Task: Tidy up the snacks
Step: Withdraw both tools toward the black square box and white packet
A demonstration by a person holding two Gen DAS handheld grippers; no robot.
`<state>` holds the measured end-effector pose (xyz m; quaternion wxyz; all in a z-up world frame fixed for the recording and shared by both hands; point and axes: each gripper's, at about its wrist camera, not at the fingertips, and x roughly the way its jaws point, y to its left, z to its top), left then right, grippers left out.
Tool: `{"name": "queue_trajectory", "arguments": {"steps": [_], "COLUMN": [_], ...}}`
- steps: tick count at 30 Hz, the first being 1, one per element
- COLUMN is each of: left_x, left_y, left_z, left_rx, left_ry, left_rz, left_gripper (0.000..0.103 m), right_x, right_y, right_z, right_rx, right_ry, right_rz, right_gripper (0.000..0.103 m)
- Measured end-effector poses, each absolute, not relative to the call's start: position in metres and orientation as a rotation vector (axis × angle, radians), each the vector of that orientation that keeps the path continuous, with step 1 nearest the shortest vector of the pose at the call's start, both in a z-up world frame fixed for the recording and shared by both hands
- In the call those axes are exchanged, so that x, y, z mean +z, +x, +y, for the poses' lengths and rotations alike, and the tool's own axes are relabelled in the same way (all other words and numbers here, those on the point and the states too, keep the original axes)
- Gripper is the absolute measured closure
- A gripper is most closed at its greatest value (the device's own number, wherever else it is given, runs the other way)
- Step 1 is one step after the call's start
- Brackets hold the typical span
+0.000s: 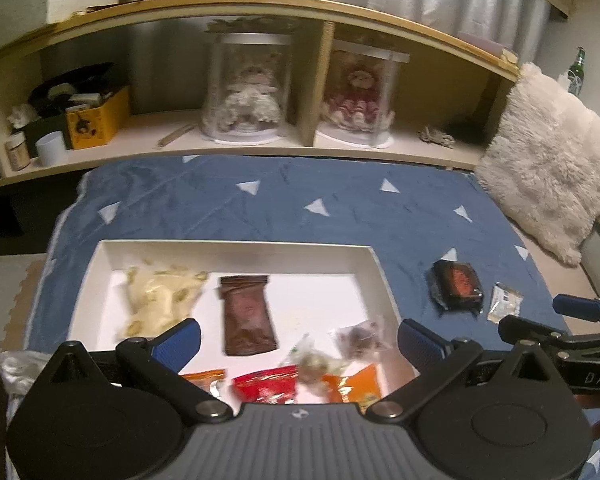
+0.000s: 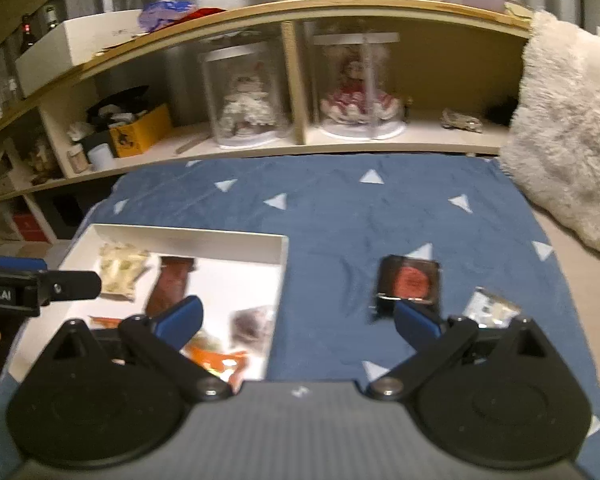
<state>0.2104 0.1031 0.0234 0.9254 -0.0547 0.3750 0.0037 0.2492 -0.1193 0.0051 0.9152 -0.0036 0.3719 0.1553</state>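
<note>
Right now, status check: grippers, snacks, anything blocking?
Left gripper open over white tray. Right gripper open, empty. Black-and-red packet and small clear packet lie outside the tray on blue cloth. Nothing blocking them.

Each gripper, left gripper [image 1: 298, 340] and right gripper [image 2: 296, 318], has a ribbed grey body, black teardrop-shaped linkage plates, silver pivot screws and blue-padded fingers [image 1: 180, 342]. White lettering marks the black side rails. Bare skin shows at the frame edges.

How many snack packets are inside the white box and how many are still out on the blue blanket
Inside the white box: 7
On the blue blanket: 2, the black packet with the red circle and the small silver packet
Total: 9
</note>
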Motion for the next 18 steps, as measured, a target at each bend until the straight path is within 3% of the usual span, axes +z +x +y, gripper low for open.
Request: {"name": "queue_trajectory", "arguments": {"steps": [18], "left_x": [0.003], "left_y": [0.259], "left_z": [0.013], "left_rx": [-0.088], "left_ry": [-0.124], "left_rz": [0.773], "left_gripper": [0.0], "right_x": [-0.019], "right_y": [0.262], "right_z": [-0.213], "right_rx": [0.165], "right_ry": [-0.028], "right_rz": [0.79], "right_gripper": [0.001]}}
